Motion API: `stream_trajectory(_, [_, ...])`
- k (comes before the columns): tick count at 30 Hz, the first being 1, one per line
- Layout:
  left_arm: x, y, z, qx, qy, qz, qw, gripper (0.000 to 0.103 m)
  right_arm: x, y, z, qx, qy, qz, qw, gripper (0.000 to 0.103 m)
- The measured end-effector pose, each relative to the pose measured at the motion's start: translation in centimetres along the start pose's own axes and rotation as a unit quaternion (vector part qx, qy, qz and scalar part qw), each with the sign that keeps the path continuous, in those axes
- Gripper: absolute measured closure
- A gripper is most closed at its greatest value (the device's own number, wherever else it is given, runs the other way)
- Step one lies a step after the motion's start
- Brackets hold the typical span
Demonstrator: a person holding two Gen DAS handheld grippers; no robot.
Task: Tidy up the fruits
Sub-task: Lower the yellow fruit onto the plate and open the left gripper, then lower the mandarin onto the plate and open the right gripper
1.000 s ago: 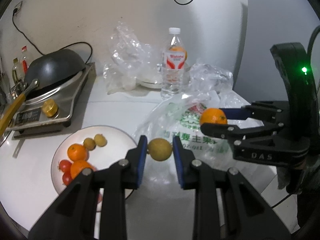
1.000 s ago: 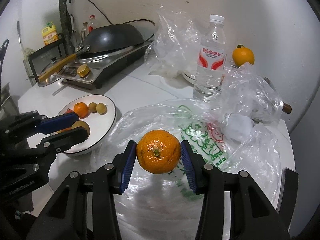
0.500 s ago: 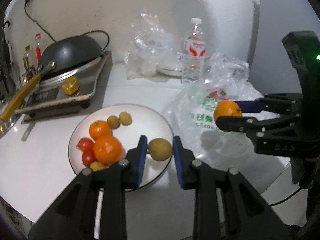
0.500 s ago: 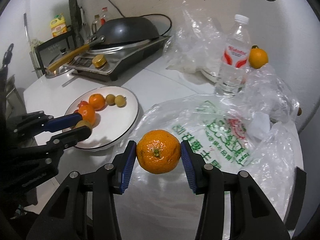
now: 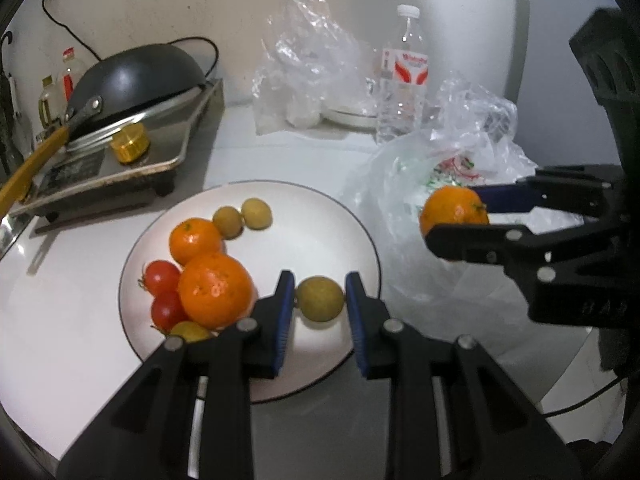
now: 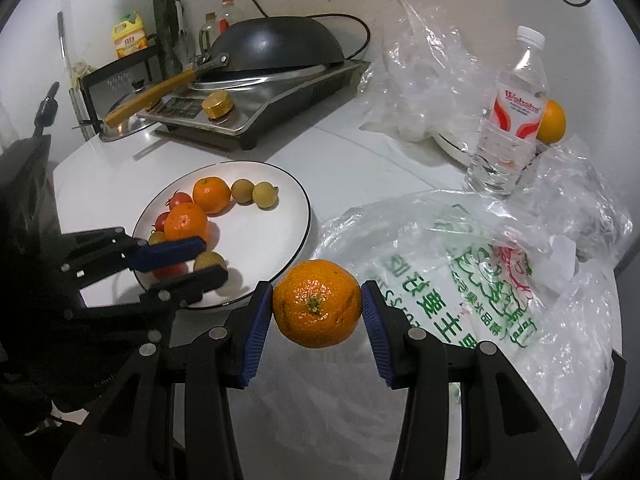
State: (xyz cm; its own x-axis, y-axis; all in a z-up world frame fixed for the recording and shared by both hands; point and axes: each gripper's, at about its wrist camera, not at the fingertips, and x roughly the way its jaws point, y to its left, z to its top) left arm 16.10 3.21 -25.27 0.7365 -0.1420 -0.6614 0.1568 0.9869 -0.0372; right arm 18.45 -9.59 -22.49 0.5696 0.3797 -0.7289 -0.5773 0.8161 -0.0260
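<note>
We note the left gripper [image 5: 320, 300] clamped narrowly on a small yellow-green fruit [image 5: 320, 299], blue pads touching both sides, above the near edge of the white plate [image 5: 352, 220]. The right gripper [image 6: 318, 306] stands wider, pads pressed on a mandarin [image 6: 317, 303] above the printed plastic bag [image 6: 460, 280], beside the plate.

The right half of the white plate [image 5: 320, 216] lies bare beneath my left tongs [image 5: 320, 300]; oranges [image 5: 216, 290] and tomatoes [image 5: 162, 278] crowd its left. The plastic bag [image 6: 460, 280] covers the worktop [image 6: 352, 164] at right, the stove [image 6: 256, 116] blocks upper left.
</note>
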Motion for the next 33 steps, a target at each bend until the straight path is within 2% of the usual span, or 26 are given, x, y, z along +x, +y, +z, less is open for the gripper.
stream_trajectory(7, [0.5, 0.4, 0.1, -0.007, 0.003, -0.021, 0.9998, 0.075, 0.8, 0.0, 1.0, -0.006, 0.003, -0.008, 1.000, 0.055])
stream_trajectory(11, [-0.8, 0.9, 0.5, -0.010, -0.019, -0.024, 0.9995, 0.074, 1.0, 0.6, 1.7, -0.014, 0.002, -0.007, 1.000, 0.055])
stream_trajectory(23, [-3.9, 3.9, 1.1, -0.016, -0.055, 0.017, 0.9982, 0.071, 2.5, 3.4, 3.8, -0.039, 0.005, 0.001, 0.999, 0.055])
stream_trajectory(33, [-3.9, 6.7, 0.5, -0.040, -0.054, 0.030, 0.9973, 0.068, 4.4, 4.8, 4.7, -0.050, 0.017, 0.009, 0.999, 0.055])
